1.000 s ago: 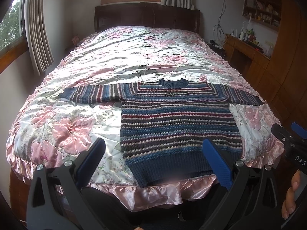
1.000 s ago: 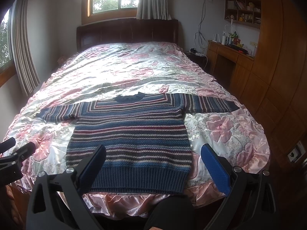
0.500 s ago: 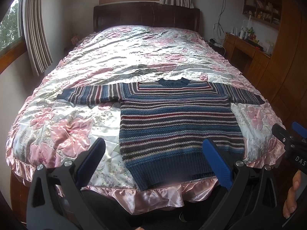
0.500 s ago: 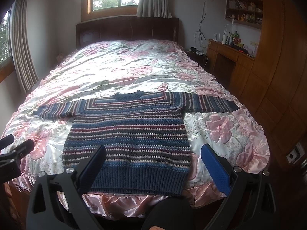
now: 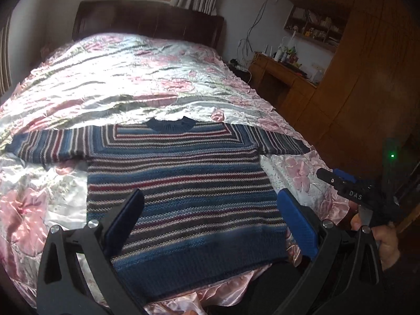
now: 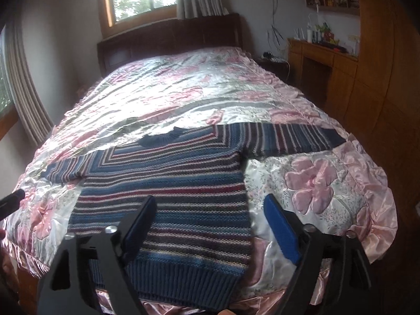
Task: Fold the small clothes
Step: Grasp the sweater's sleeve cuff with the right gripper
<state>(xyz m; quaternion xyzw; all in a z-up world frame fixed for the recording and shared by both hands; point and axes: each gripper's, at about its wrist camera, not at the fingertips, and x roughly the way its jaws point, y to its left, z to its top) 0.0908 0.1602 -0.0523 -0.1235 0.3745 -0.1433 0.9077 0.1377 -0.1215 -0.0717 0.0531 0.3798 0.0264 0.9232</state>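
Note:
A small striped knit sweater [image 5: 178, 183] in blue, red and grey lies flat, face up, on the flowered satin bedspread [image 5: 105, 78], both sleeves spread sideways and its hem at the bed's near edge. My left gripper [image 5: 207, 210] hovers open above the sweater's lower half, holding nothing. The right gripper [image 5: 349, 186] shows at the right of the left wrist view, in a hand [image 5: 386, 241]. In the right wrist view the sweater [image 6: 168, 194] lies tilted, and my right gripper [image 6: 210, 215] is open over its lower right part, near the side seam.
The bed [image 6: 183, 84] has a dark wooden headboard [image 6: 170, 39] under a window. A wooden desk [image 6: 323, 60] and tall cabinets [image 5: 367, 78] stand along the right side. Curtains [image 6: 26, 110] hang at the left. The pink ruffled bed edge [image 6: 367, 236] drops off at the near side.
Both grippers have moved forward and lower toward the sweater, which now fills more of each view. The right wrist view has tilted. Both stay open.

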